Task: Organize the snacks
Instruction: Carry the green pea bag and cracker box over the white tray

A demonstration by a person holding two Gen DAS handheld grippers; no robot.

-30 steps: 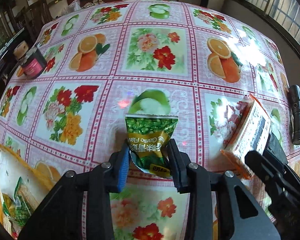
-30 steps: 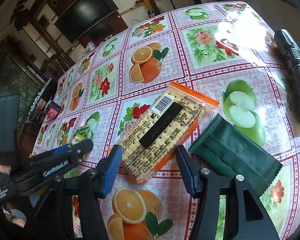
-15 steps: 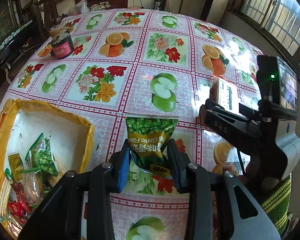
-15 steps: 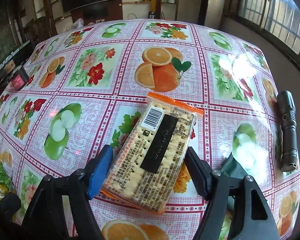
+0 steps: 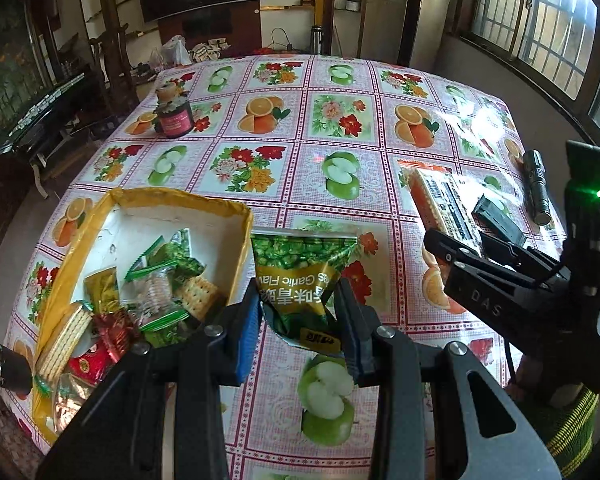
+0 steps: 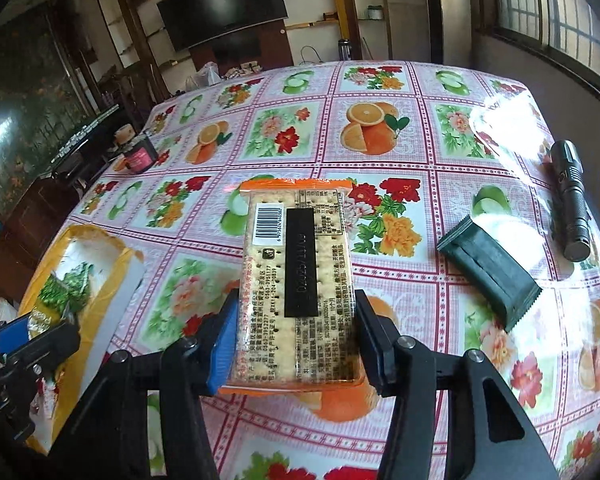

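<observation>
My left gripper (image 5: 298,320) is shut on a green pea snack bag (image 5: 300,276) and holds it above the table, just right of the yellow-rimmed snack box (image 5: 140,200), which holds several wrapped snacks. My right gripper (image 6: 294,340) is shut on an orange-edged cracker pack (image 6: 296,256), lifted above the tablecloth. That pack also shows in the left wrist view (image 5: 440,200), with the right gripper (image 5: 452,248) to the right of my left one. The box shows at the left of the right wrist view (image 6: 112,248).
A dark green packet (image 6: 488,276) lies on the table to the right, beside a black flashlight (image 6: 572,200). A pink-labelled jar (image 5: 174,118) stands at the far left. The fruit-and-flower tablecloth (image 5: 340,128) covers the table. Dark furniture stands beyond its left edge.
Both grippers have risen and pulled back with their snacks. The left gripper has moved nearer the box, which now shows more fully. The cracker pack has turned to point straight ahead.
</observation>
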